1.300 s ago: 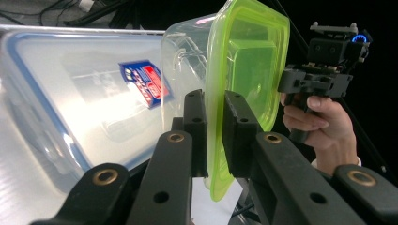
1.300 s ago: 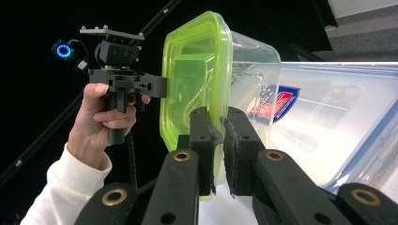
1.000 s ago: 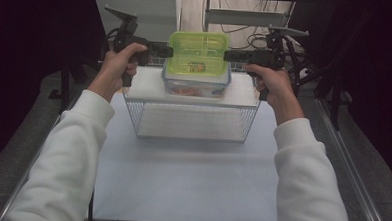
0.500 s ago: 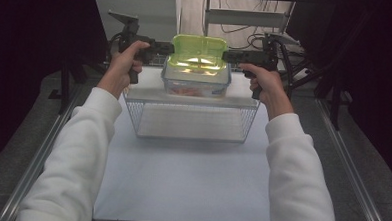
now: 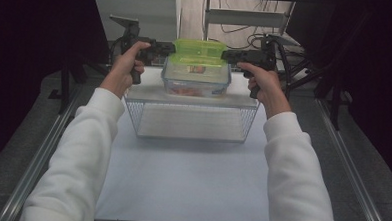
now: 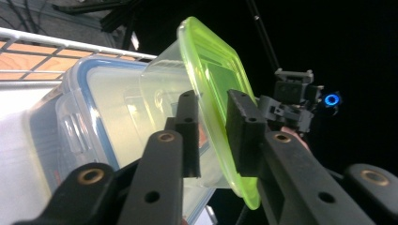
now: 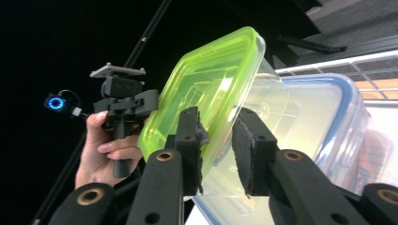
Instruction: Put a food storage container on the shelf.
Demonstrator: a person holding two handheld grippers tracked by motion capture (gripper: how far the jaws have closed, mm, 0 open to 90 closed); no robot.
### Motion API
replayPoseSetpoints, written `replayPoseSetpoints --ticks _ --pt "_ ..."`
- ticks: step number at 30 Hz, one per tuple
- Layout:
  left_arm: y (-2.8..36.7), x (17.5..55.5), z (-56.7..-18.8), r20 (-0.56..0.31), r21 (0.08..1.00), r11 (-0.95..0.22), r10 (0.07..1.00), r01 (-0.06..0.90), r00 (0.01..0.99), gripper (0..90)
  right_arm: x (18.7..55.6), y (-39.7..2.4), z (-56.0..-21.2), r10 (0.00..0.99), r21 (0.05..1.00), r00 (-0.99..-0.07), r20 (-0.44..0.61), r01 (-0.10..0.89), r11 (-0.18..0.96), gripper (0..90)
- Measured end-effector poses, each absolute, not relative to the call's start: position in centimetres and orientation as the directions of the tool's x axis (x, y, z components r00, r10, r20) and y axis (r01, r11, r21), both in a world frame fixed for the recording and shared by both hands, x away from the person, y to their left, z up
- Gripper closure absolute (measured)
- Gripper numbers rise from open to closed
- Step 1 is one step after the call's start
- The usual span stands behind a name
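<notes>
The green-lidded container (image 5: 197, 60) is now sitting stacked on the blue-rimmed box (image 5: 195, 85), and the left gripper (image 6: 213, 136) and right gripper (image 7: 220, 152) have just been opening, jaws spreading off its lid rim, with only withdrawing left.

A white counter (image 5: 185, 185) sits in the middle, lit up bright. Grey floor (image 5: 27, 138) runs along both sides of it, with a shiny metal rail (image 5: 347, 162) on each side. Far back stands a pale wall (image 5: 138, 8), and black cables (image 5: 243, 22) hang near it. Both sides of the room are very dark.
</notes>
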State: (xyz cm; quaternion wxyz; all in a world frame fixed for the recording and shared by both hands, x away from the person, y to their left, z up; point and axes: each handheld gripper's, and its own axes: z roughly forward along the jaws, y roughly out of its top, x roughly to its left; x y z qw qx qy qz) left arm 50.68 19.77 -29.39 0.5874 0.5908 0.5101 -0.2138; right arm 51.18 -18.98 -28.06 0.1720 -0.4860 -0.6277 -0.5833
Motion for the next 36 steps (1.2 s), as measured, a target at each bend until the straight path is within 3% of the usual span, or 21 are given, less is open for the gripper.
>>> replayPoseSetpoints --ticks 2,5,9,13,26,36 --pt "19.8 50.6 -29.3 -0.837 0.497 0.213 0.372 0.841 0.401 69.5 51.1 -18.9 -28.0 0.437 0.586 -0.478 0.761 0.796 -0.150 63.1" --pt "20.2 50.2 -29.0 -0.810 0.546 0.236 0.391 0.804 0.436 52.5 50.7 -19.2 -27.7 0.467 0.615 -0.486 0.739 0.769 -0.172 53.7" --pt "20.8 49.3 -28.3 -0.768 0.597 0.231 0.442 0.768 0.464 35.5 50.1 -20.0 -26.8 0.483 0.658 -0.510 0.711 0.726 -0.201 47.2" --pt "20.9 47.9 -27.9 -0.723 0.649 0.216 0.473 0.729 0.504 29.5 48.9 -20.8 -25.8 0.513 0.696 -0.536 0.670 0.694 -0.184 44.8" --pt "20.3 41.0 -28.1 -0.581 0.770 0.121 0.539 0.626 0.610 23.1 43.3 -22.5 -26.0 0.555 0.786 -0.642 0.529 0.617 -0.036 43.6" --pt "19.5 35.0 -32.0 -0.482 0.801 -0.005 0.588 0.598 0.650 23.7 38.6 -22.7 -29.3 0.580 0.832 -0.729 0.364 0.535 0.150 42.4"
